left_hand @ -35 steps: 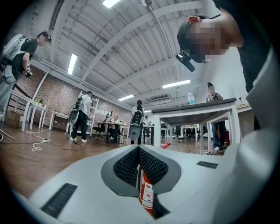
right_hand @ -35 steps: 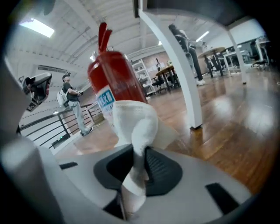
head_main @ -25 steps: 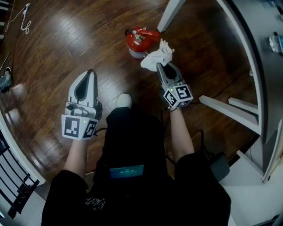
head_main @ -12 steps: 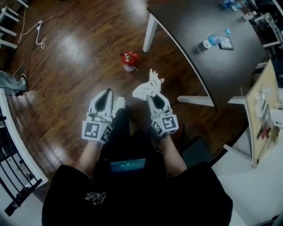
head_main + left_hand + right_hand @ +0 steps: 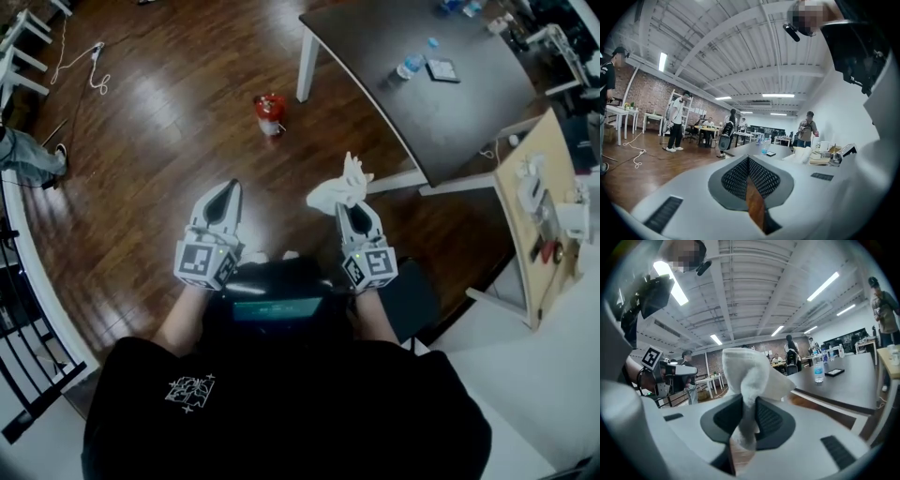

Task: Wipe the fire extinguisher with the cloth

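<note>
1. Standing on floor [image 5: 141, 141] well ahead of both grippers, extinguisher [image 5: 270, 108] is seen near table leg [image 5: 305, 70].
2. Cloth [image 5: 339, 187] is pinched in right gripper [image 5: 354, 208], bunched above jaws.
3. Left gripper [image 5: 225, 192] is pressed together, empty.

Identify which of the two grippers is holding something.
The right gripper: its jaws pinch the white cloth, while the left gripper holds nothing.
</note>
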Available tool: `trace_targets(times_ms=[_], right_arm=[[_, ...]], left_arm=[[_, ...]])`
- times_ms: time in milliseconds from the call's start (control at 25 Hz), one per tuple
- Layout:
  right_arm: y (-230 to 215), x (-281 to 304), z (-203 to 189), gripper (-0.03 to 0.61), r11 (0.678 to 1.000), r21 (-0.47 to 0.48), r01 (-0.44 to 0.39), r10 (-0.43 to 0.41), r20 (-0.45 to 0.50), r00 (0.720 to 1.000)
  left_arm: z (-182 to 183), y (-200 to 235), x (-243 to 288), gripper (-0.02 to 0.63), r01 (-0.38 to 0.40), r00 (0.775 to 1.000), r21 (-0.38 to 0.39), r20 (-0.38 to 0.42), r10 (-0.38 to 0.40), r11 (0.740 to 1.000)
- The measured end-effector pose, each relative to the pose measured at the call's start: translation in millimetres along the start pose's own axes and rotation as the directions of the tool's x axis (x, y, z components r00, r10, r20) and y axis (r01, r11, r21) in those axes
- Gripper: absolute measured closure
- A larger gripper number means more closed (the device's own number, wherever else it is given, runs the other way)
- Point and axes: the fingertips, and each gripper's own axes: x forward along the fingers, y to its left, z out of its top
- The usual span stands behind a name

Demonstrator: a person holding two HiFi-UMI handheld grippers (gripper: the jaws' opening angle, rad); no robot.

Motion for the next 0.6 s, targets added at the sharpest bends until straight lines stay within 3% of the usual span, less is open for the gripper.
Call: trace_targets(times_ms=[160,440,600], right_arm=[[24.8,-14.2,7.2,0.492,1.0,0.014,0.012,-0.012,0.026,1.0],[87.9,-10.1,20.2,0.491,0.998,-0.005,-0.057,0.058,0.068,0.996],[96.9,-4.9,22.8,0.491,0.997,-0.017,-0.069,0.07,0.071,0.995]], left_arm=[[2.3,-12.6,-15.8,0.615,0.032,0.999,-0.012,0.004,-0.032,0.999],[-4.5,-30.5,-44.2,0.615,0.075,0.997,-0.026,0.005,-0.075,0.997],[-2.8,-29.6,-43.3,0.615,0.072,0.997,-0.026,0.01,-0.071,0.997]])
